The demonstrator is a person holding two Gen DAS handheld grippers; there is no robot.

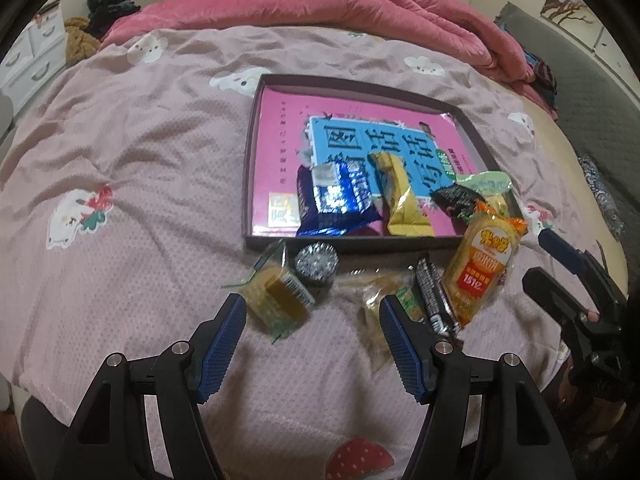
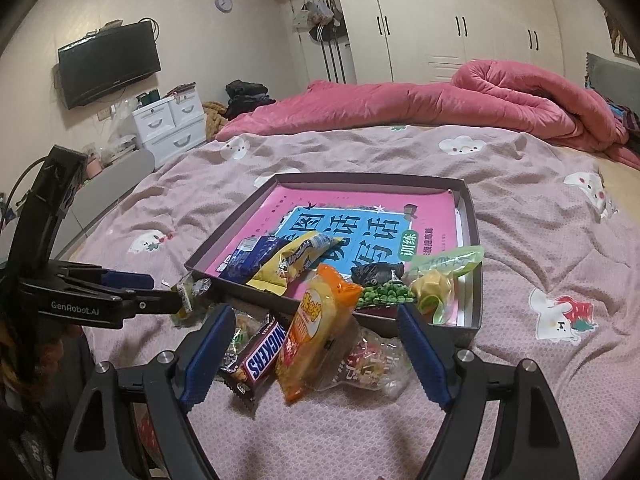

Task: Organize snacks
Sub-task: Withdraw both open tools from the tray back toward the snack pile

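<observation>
Both grippers hung low over the pink bedspread [image 1: 120, 152], near the bottom of each frame. Left gripper [image 1: 312, 334]: jaws spread wide, nothing between them; a small green-wrapped cake [image 1: 276, 296] lay just off its left fingertip, a foil-cupped sweet [image 1: 316, 266] beside that. Right gripper [image 2: 316, 344]: jaws likewise parted, straddling loose snacks without pinching any of them.

Shallow dark tray [image 2: 468, 216] sat mid-frame on the bedspread, lined with a pink and blue booklet [image 2: 360, 224]. Inside, at its near edge: blue packet [image 1: 336, 200], yellow wrapper [image 1: 404, 200], small black packet [image 1: 456, 198], bag of green peas [image 2: 384, 294], pale green pouch [image 2: 444, 272].

Outside the tray, in the lower centre of the right wrist view: Snickers bar [image 2: 262, 356] flat on the bedspread, orange-yellow snack bag [image 2: 316, 328] leaning up against the tray's front wall, clear bag of mixed sweets [image 2: 368, 364] beside it. Rolled pink quilt [image 2: 440, 100] lay along the top of the frame.
</observation>
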